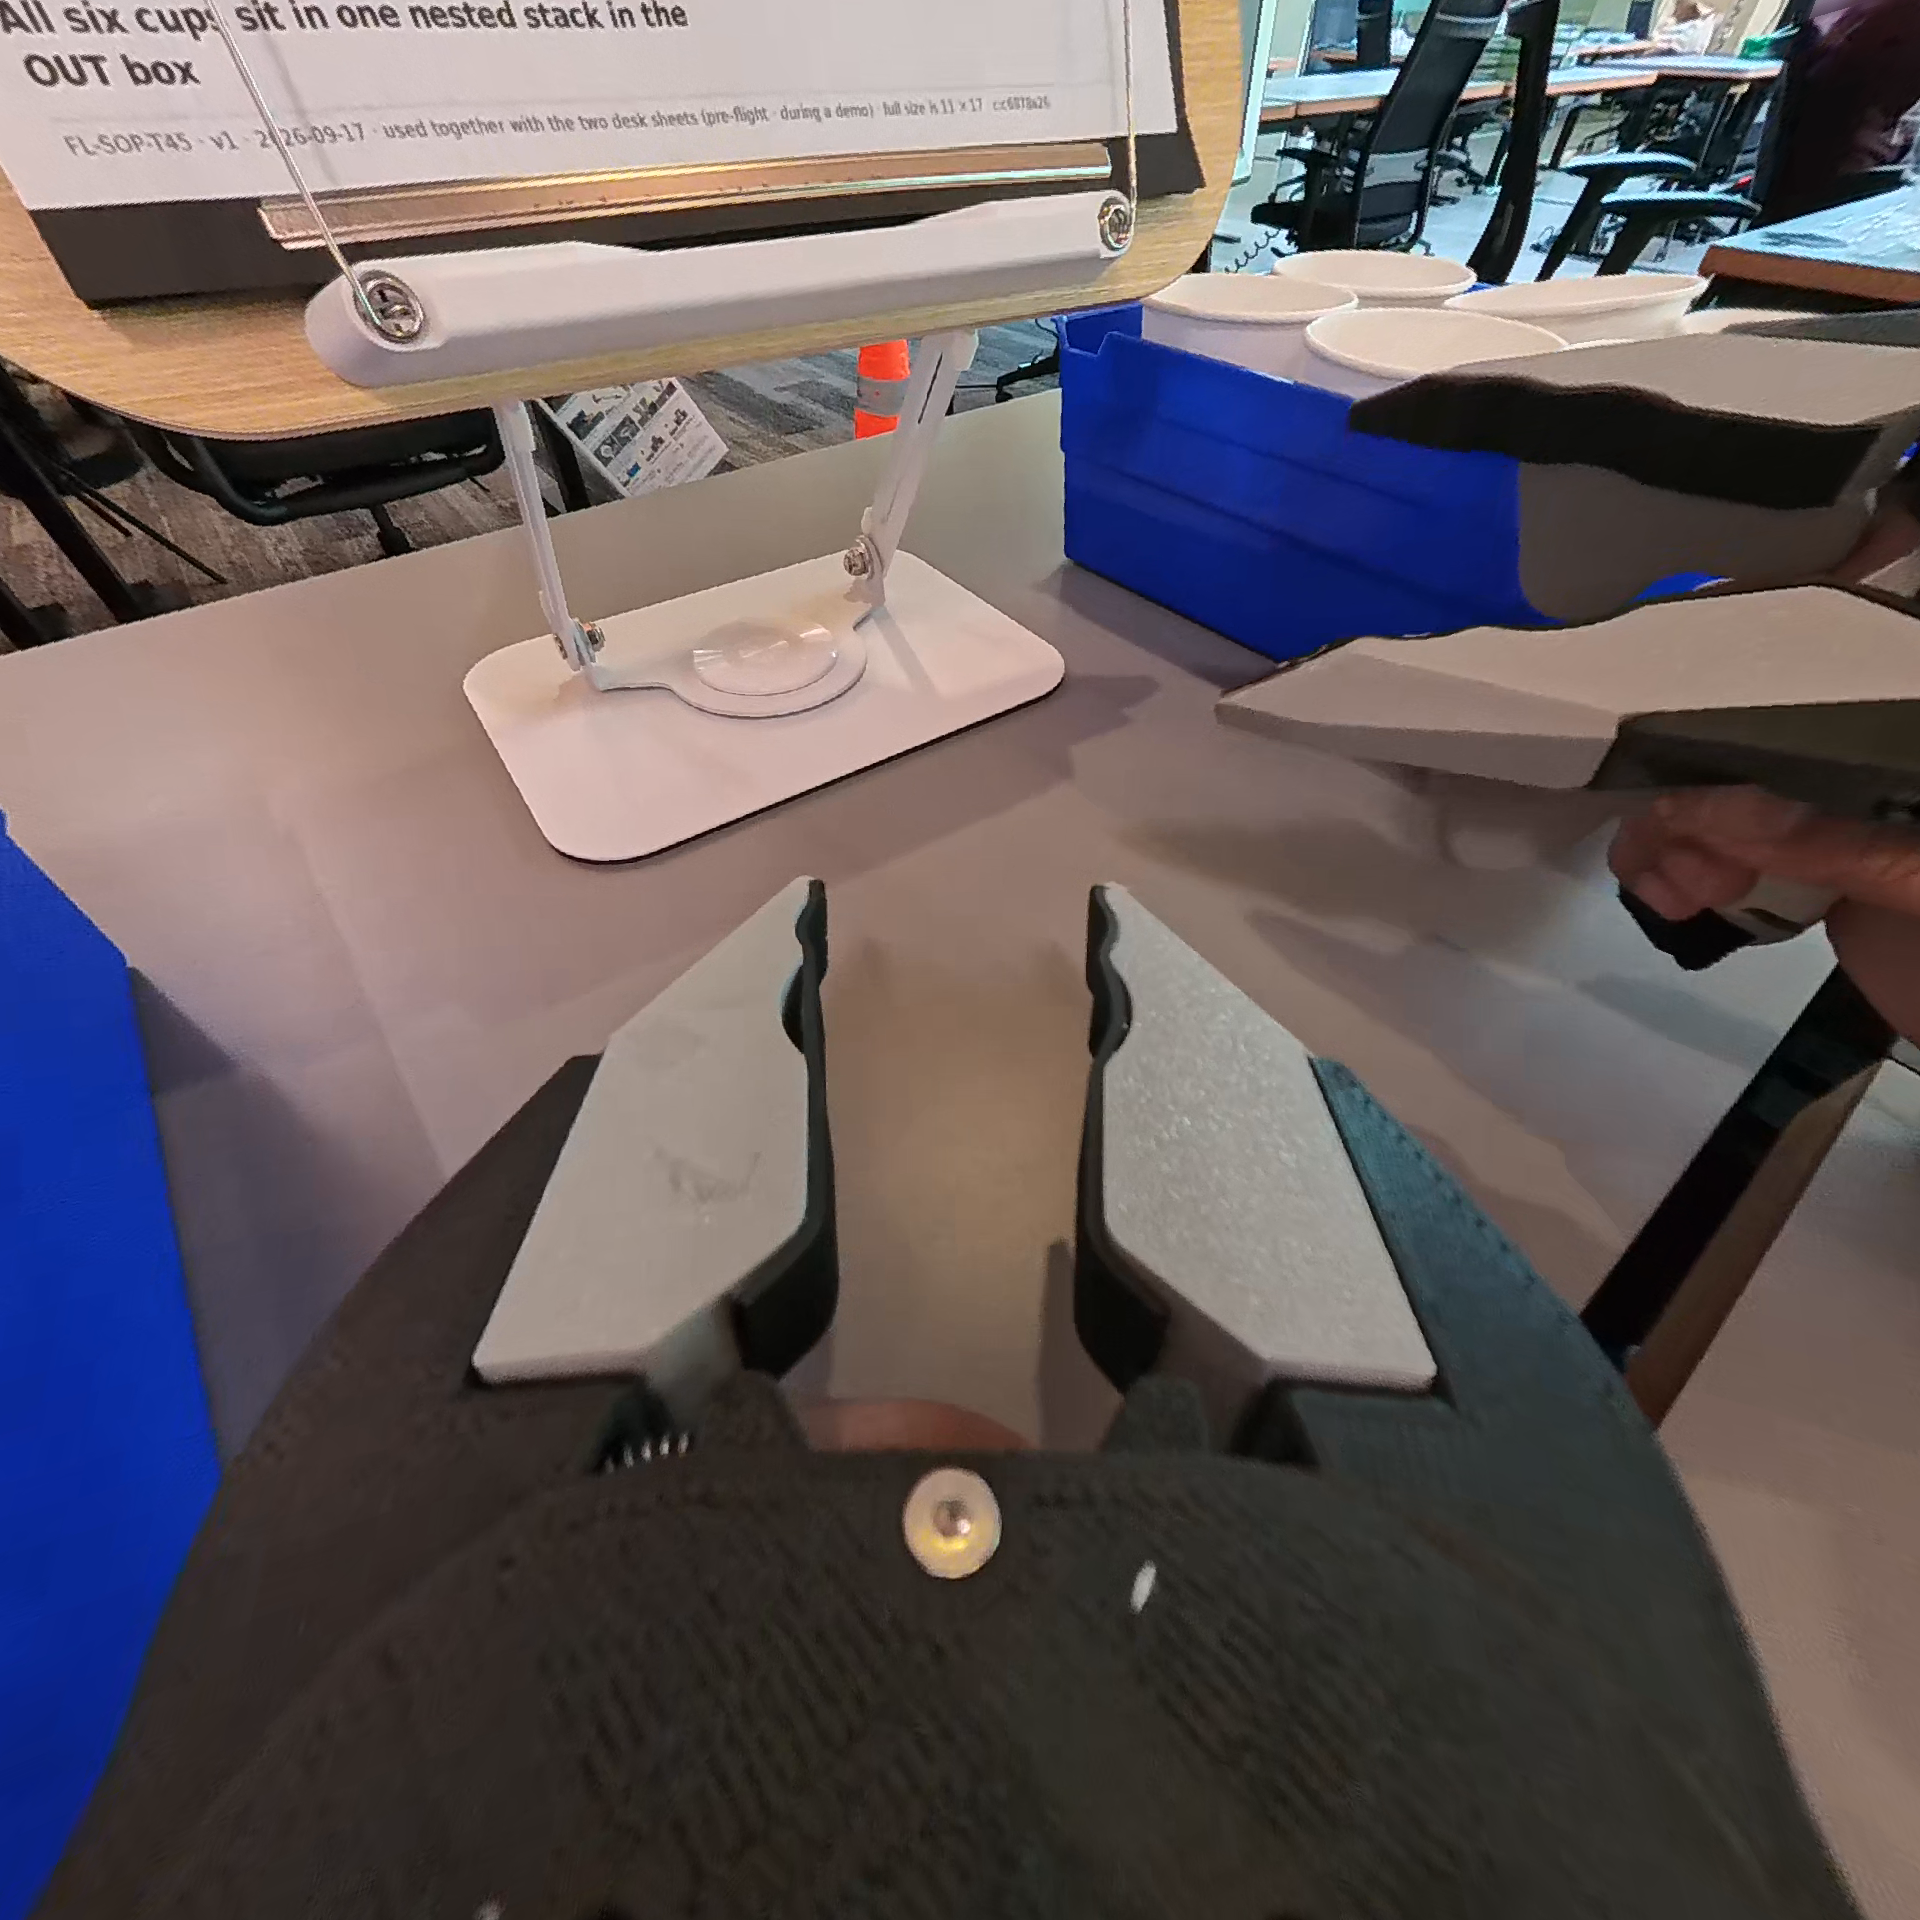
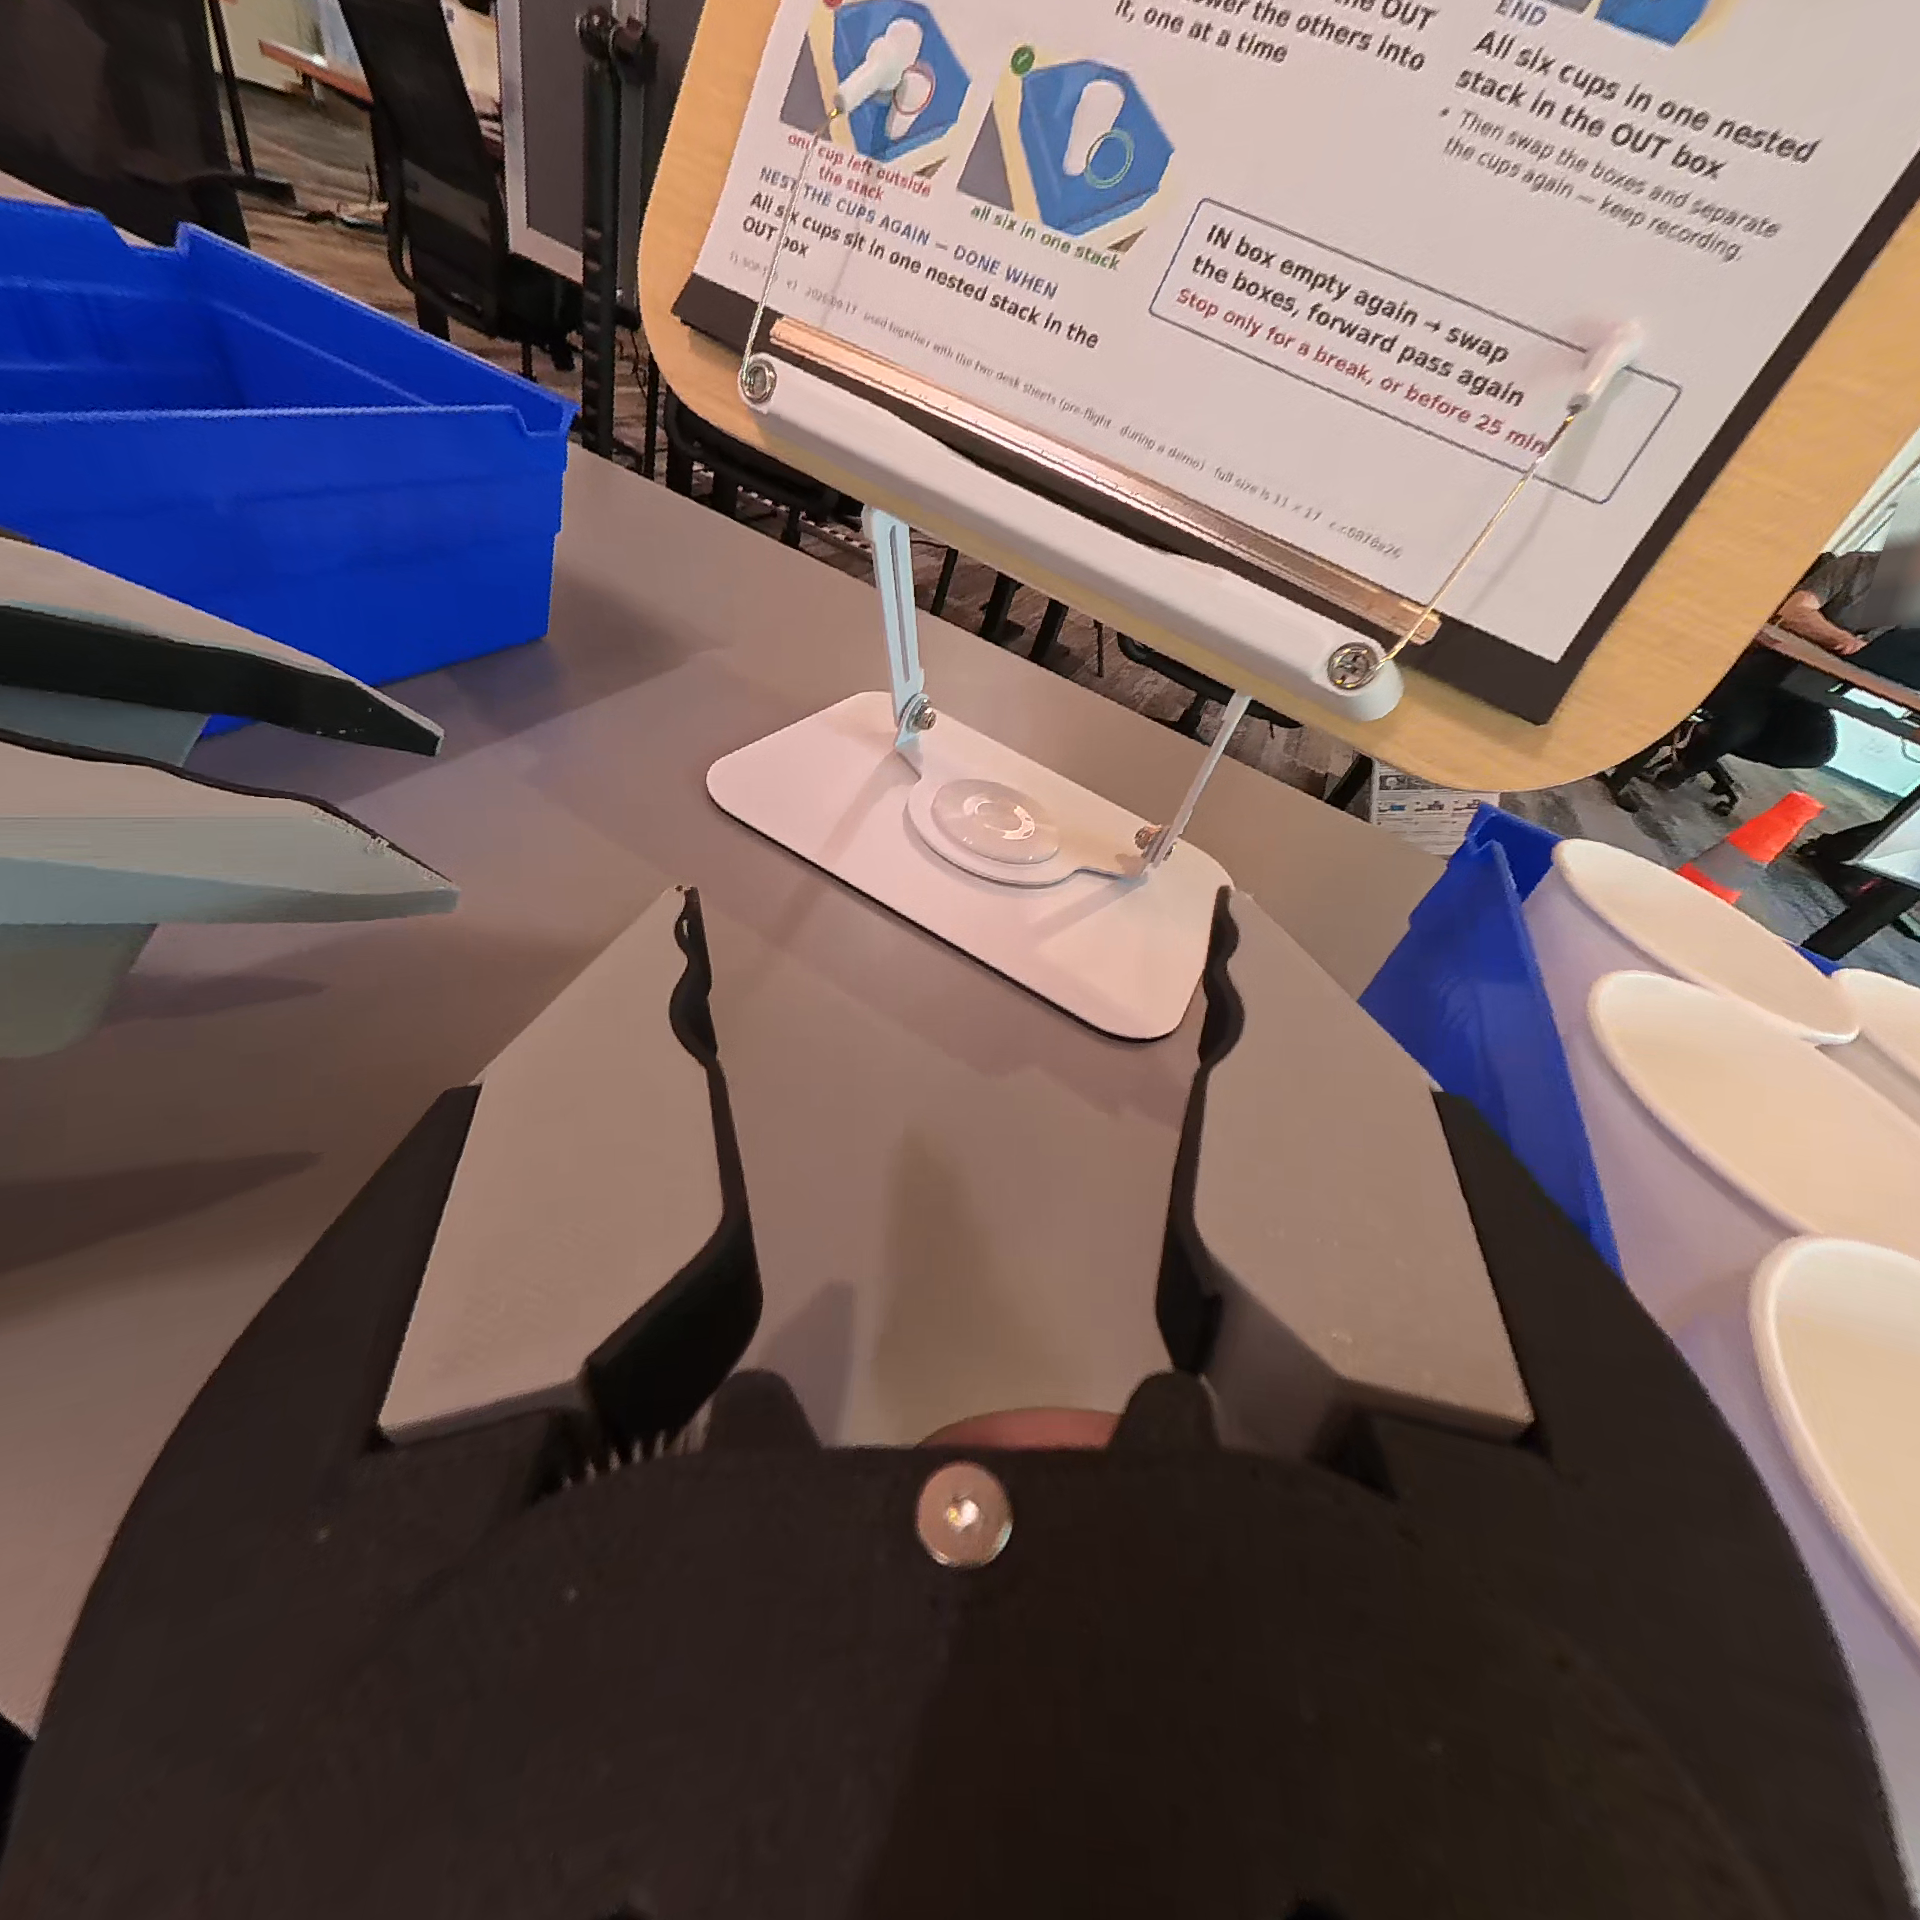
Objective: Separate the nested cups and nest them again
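- You have two claws in play: your left claw (image 1: pixel 956 914) and your right claw (image 2: pixel 951 925), both parted and holding nothing, both over the grey worktop (image 1: pixel 312 790) just in front of the white stand (image 1: pixel 764 717).
- Your left claw's gap is moderate; your right claw's is wider.
- The stand is the landmark: one white base plate, two thin struts, and a wooden board (image 2: pixel 1621 707) above it carrying a printed sheet.
- There are two blue bins: one right of the stand (image 1: pixel 1247 499) holding the cups, and one left of the stand (image 2: pixel 281 499), whose inside shows no cups in the part you can see.
- The cups are white paper ones, upright, open mouths up, standing apart from each other inside the right-hand bin.
- The left wrist view shows four cup rims (image 1: pixel 1434 343); more may be hidden behind your right claw (image 1: pixel 1455 561), which reaches in from that side.
- The right wrist view shows the cups (image 2: pixel 1714 1081) close up at its right edge, at least three of them, and your left claw (image 2: pixel 343 810) left of the stand.
- Only the left wrist view shows your hand (image 1: pixel 1766 862) under the right claw.
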The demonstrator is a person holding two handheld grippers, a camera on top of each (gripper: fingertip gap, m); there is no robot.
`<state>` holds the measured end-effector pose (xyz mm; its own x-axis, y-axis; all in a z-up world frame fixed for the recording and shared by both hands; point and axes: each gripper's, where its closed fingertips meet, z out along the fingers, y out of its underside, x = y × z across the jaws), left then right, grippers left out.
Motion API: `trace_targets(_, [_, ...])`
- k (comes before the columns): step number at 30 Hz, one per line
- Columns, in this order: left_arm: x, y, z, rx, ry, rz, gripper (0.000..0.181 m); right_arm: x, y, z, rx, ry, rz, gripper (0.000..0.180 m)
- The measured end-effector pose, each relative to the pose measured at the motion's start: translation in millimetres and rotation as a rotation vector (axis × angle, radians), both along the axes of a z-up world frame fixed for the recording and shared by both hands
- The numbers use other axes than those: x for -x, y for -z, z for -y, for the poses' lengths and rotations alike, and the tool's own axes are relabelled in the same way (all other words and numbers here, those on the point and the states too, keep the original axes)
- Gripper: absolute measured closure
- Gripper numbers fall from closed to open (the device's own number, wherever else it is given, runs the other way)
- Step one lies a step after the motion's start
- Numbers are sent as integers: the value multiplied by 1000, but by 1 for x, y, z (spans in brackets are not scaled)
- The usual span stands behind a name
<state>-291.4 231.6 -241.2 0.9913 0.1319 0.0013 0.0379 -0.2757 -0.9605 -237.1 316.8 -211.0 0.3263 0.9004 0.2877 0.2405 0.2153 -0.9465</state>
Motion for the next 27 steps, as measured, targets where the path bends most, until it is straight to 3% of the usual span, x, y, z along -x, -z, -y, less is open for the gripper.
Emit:
trace_targets(8, [3, -3, 1, -7, -32, -10, 131, -3, -8, -3, -7, 5, -35, 86])
trace_targets(19, [-6, -24, 8, -110, -78, -95, 104, -17, -19, -8, -14, 38, -95, 89])
trace_targets(27, [10, -44, 66, -247, -290, -154, 108, -68, -40, -13, -32, 106, -232, 91])
